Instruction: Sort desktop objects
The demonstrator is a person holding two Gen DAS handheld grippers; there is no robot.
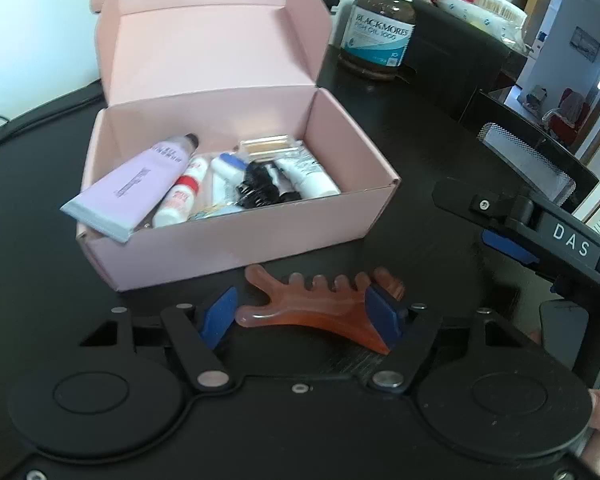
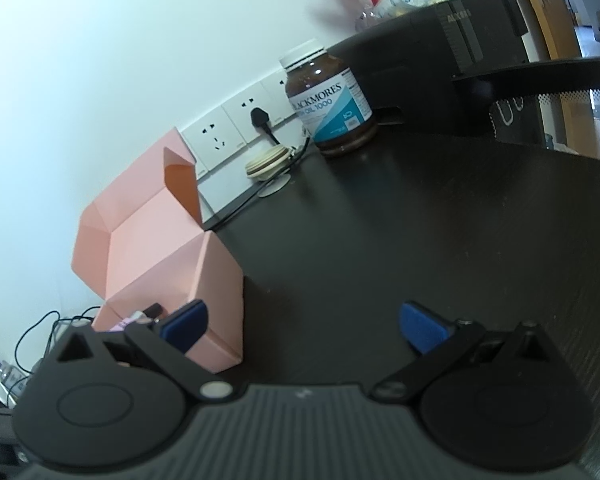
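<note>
Amber and translucent, the comb (image 1: 320,308) lies on the dark table (image 1: 420,208) just in front of the pink box (image 1: 236,240), between the jaws of the left gripper (image 1: 304,314). The jaws stand partly apart: the pad on the right of the view is against the comb's end, the opposite pad sits just clear of its handle. No firm grip is evident.

Risks, as judged:
- The comb is curved and smooth. Closing on its ends could make it pivot or squirt out sideways.
- It lies flat on the table, so the pads may ride over it rather than catch it.
- The box wall is close ahead; a lift carried forward too low could nudge the box.

Box contents: a lilac tube (image 1: 128,188) propped over the near left corner with its tail overhanging the rim, a red-and-white tube (image 1: 182,196), white tubes, a black coiled item (image 1: 260,186) and a small clear case (image 1: 269,147). The lid stands open. The overhanging tube could tip out if the box is bumped.

Right gripper (image 2: 304,326) hovers beside the box, jaws wide, holding nothing.
</note>
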